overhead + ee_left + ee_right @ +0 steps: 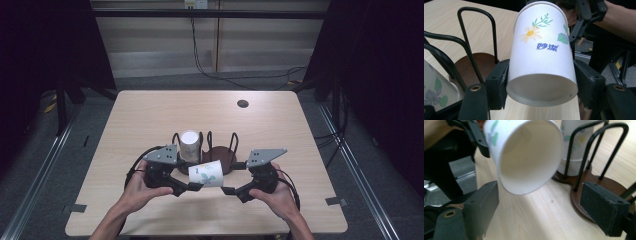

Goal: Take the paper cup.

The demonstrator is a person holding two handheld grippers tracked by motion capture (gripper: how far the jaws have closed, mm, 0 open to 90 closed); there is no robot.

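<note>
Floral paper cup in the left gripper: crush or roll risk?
The white floral paper cup looks thin-walled and empty, so probably light and easily dented by the left gripper clamped near its base. Tapered and round, it would likely roll in an arc if laid down.

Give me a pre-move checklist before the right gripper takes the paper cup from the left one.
1. Left gripper clamped on the paper cup: ok, both pads press the cup's sides near its base.
2. Right gripper open wide enough: ok, jaws stand apart with nothing between them.
3. Cup's open mouth turned toward the right gripper: ok, the right gripper view looks into it.
4. Cup clear of the wire cup rack: ok, it is held in front of the rack, apart from it.
5. Stack of cups upright in the rack: ok.
6. Cup undented: cannot tell, its far side is hidden.
</note>
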